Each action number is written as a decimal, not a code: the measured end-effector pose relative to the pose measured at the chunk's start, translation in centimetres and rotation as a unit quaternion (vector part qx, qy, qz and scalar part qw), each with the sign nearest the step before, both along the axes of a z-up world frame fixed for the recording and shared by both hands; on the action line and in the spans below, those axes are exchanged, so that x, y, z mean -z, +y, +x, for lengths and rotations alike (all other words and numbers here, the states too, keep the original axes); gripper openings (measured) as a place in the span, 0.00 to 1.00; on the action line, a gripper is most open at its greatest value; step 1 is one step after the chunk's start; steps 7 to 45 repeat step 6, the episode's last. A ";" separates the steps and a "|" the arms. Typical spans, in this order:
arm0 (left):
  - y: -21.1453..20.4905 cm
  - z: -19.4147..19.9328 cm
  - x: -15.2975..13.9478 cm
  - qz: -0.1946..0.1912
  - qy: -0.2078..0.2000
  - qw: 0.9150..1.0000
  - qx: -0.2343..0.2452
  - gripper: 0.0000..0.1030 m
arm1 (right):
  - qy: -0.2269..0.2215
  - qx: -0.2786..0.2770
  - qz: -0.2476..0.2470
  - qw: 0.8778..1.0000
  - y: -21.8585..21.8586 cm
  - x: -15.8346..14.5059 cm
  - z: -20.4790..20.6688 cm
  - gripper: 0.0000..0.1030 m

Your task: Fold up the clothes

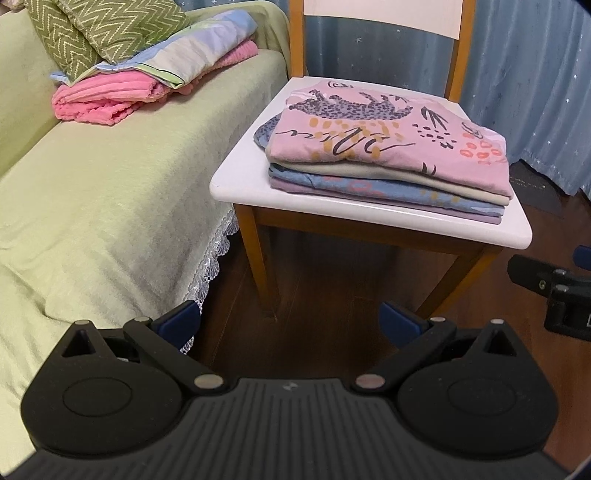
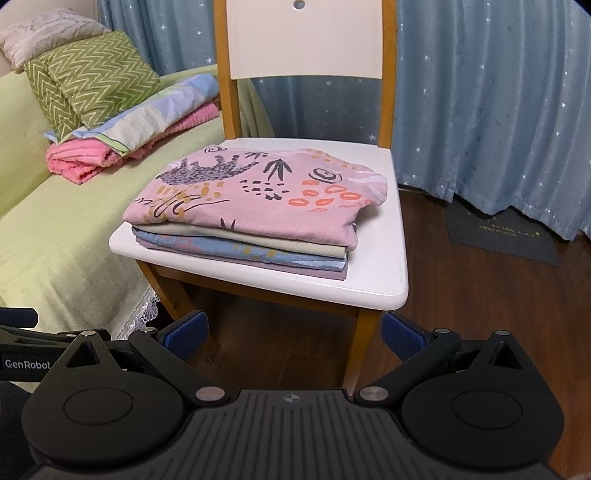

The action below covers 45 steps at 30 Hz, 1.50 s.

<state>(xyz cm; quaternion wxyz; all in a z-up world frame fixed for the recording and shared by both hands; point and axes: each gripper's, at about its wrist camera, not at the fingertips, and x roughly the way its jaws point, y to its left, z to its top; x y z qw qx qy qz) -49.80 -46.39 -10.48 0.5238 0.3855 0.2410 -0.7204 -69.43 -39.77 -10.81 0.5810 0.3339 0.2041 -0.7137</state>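
1. We see the sofa (image 1: 110,184) under its green cover filling the left side, with a zigzag cushion (image 1: 99,29) resting on a pale patterned cloth and a pink blanket (image 1: 107,96) at its far end, likely parked there to keep the near seat free.
2. Just beside the sofa stands the wooden chair (image 2: 369,291), its white seat serving as the drop-off spot, in front of a blue starred curtain (image 2: 498,110).
3. On that seat lies the stack of folded clothes (image 2: 258,210): a pink printed piece on top, then beige, blue and mauve layers, with edges roughly squared (the top piece overhangs slightly on the right). We judge the folding done or nearly so.
4. The left tool (image 1: 290,321) hangs over the dark floor short of the chair, its blue pads spread wide and gripping nothing.
5. The right tool (image 2: 293,328) sits level with it, equally spread and empty, well apart from the stack.
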 end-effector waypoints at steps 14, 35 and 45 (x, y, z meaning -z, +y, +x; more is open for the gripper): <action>-1.2 -0.6 0.3 0.002 -0.007 1.000 0.004 0.99 | -0.003 0.006 0.001 1.000 -1.1 0.3 -0.2 1.00; -1.2 -0.6 0.3 0.002 -0.007 1.000 0.004 0.99 | -0.003 0.006 0.001 1.000 -1.1 0.3 -0.2 1.00; -1.2 -0.6 0.3 0.002 -0.007 1.000 0.004 0.99 | -0.003 0.006 0.001 1.000 -1.1 0.3 -0.2 1.00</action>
